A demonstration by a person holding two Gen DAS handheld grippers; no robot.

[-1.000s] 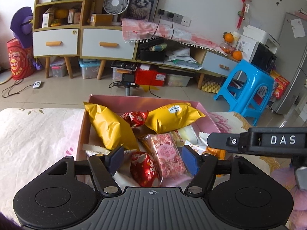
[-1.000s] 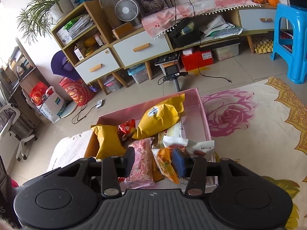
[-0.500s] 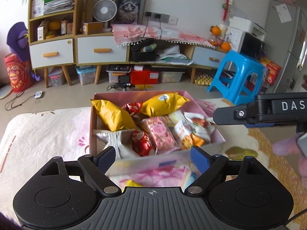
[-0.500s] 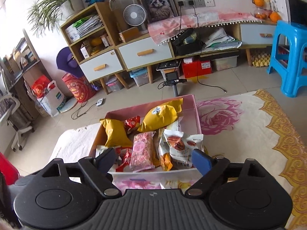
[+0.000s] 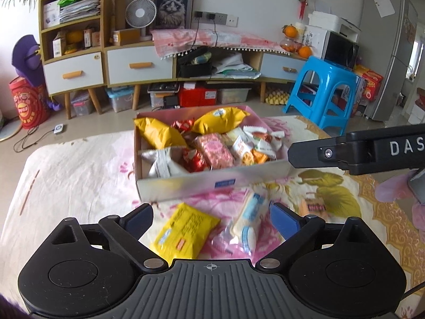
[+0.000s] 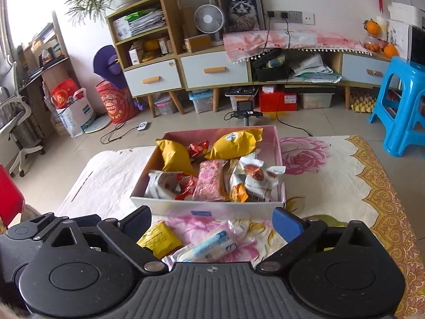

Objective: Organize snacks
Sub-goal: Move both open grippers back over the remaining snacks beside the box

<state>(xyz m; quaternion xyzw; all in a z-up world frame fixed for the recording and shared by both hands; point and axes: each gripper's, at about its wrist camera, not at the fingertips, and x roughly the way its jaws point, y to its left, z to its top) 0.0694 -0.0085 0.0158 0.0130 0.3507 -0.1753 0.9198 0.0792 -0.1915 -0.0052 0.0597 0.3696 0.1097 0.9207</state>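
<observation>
A pink box point(image 5: 209, 183) point(image 6: 207, 207) on the floral cloth holds several snack packets, among them two yellow bags point(image 5: 159, 134) point(image 6: 233, 143) and a pink packet point(image 5: 215, 151) point(image 6: 209, 180). In front of the box a flat yellow packet point(image 5: 186, 231) point(image 6: 159, 238) and a white-and-blue packet point(image 5: 251, 218) point(image 6: 209, 247) lie on the cloth. My left gripper point(image 5: 211, 219) is open and empty above these loose packets. My right gripper point(image 6: 212, 222) is open and empty, also above them. The right gripper's side point(image 5: 358, 151) shows in the left wrist view.
The table's cloth point(image 6: 345, 175) stretches right and left of the box. Beyond the table stand a blue stool point(image 5: 326, 90), a low cabinet with drawers point(image 6: 212, 71) and a tripod point(image 6: 245, 111) on the floor.
Both grippers have pulled back and up from inside the box and opened wide. The loose packets in front of the box have come into view.
</observation>
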